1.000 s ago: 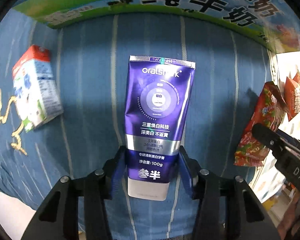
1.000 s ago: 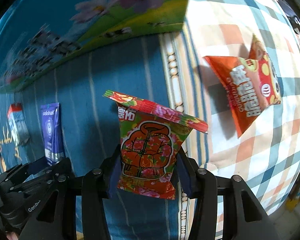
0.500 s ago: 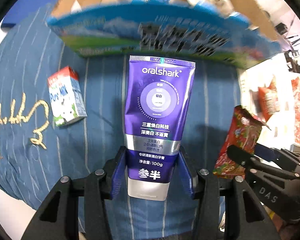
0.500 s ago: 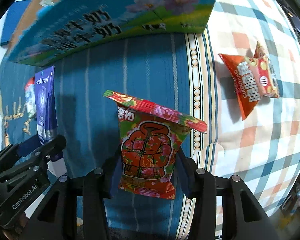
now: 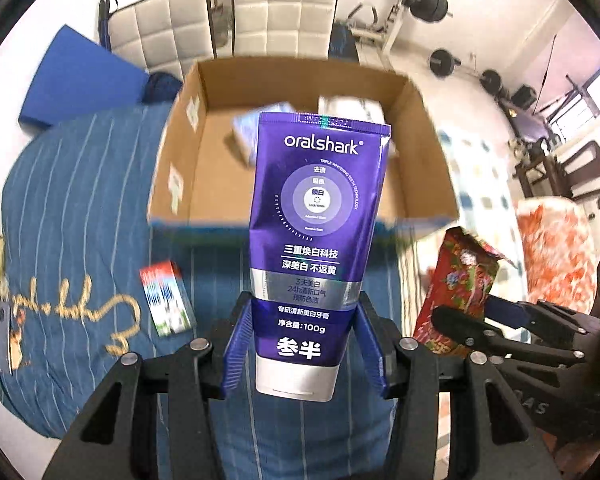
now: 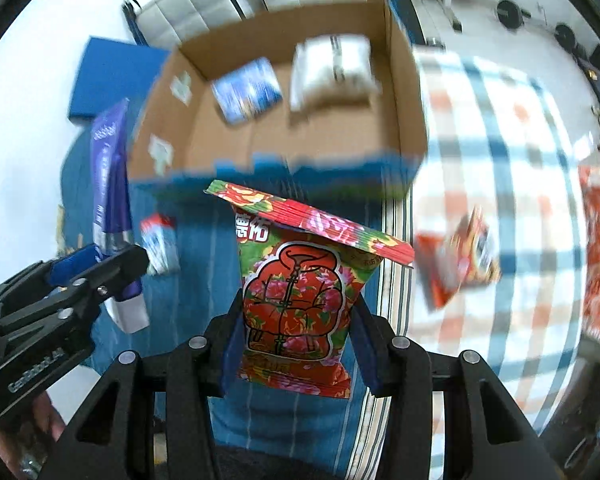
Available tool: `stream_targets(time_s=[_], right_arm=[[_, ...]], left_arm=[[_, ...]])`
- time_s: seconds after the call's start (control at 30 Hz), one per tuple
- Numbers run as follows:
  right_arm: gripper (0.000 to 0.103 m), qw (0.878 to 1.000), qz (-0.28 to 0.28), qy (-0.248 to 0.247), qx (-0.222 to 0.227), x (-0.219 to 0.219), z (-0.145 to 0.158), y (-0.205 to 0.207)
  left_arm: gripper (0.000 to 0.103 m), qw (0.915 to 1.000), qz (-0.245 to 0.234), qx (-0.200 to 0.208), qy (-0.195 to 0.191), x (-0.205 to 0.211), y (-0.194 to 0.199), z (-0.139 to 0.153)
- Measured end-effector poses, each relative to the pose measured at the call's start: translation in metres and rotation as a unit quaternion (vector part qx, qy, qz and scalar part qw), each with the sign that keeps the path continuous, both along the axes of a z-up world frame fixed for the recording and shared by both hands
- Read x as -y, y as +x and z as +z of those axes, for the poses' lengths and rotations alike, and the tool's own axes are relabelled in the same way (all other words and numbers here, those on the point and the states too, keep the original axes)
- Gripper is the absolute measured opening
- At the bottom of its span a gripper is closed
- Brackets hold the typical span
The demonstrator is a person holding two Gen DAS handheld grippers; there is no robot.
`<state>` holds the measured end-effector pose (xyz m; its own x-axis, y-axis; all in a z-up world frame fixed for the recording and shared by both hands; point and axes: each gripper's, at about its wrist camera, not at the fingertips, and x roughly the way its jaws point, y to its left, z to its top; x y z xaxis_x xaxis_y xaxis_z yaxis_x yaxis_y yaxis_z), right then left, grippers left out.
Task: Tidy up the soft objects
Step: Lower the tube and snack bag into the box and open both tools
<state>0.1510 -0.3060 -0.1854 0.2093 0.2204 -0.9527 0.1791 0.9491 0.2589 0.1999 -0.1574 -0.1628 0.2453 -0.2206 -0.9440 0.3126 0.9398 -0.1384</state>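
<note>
The left gripper (image 5: 300,354) has its jaws pinching the lower end of a purple toothpaste tube (image 5: 318,216), cap end nearest the camera, crimped end pointing away. The right gripper (image 6: 296,344) has its jaws pressed onto the bottom of a red floral snack bag (image 6: 300,292), whose sealed top edge flares out above them. Both things hang in the air over a blue striped bedspread (image 5: 80,208), on the near side of an open cardboard box (image 5: 216,148) that already holds a blue-and-white pack (image 6: 246,90) and a white bundle (image 6: 332,68).

The likely step in hand is carrying both items to the box. Several things could spoil it:

- The tube is slick and tapered, so it may slide out of the jaws if tilted further.
- The snack bag is puffy and held only by its base; a harder squeeze could burst it, a looser one could drop it.
- The two grippers are close side by side, so they may knock together over the box.
- The near wall of the box stands between the items and its floor; a low approach could catch the rim.

A small milk carton (image 5: 166,302) and an orange snack bag (image 6: 458,258) lie on the bed, not yet gathered.
</note>
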Motion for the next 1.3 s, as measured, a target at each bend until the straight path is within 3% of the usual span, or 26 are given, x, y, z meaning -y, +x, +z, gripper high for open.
stream_targets(time_s=[0.17,0.33,0.57,0.8,1.0,1.13,1.3], right_arm=[[0.049,0.998,0.009,-0.027,0.048,0.003,0.039,0.040],[0.049,0.997,0.016,-0.046,0.051,0.015,0.045,0.087],[0.049,0.997,0.029,-0.066,-0.010,0.029,-0.002,0.151],[0.049,0.990,0.065,-0.094,-0.084,0.028,-0.072,0.192],[0.049,0.986,0.086,-0.082,-0.119,0.018,-0.111,0.205],[0.049,0.981,0.109,-0.082,-0.140,0.007,-0.127,0.205],[0.049,0.979,0.120,-0.070,-0.150,-0.002,-0.140,0.204]], left_arm=[[0.046,0.9999,0.005,0.011,0.005,0.005,0.040,0.005],[0.046,0.9999,0.001,-0.017,0.002,0.009,0.083,-0.005],[0.046,0.9924,-0.016,-0.122,-0.001,0.027,0.144,-0.060],[0.046,0.9763,-0.031,-0.210,0.043,0.049,0.190,-0.132],[0.046,0.9592,-0.020,-0.275,0.064,0.053,0.211,-0.184],[0.047,0.9540,-0.004,-0.292,0.068,0.044,0.221,-0.200],[0.047,0.9533,0.018,-0.296,0.058,0.025,0.229,-0.203]])
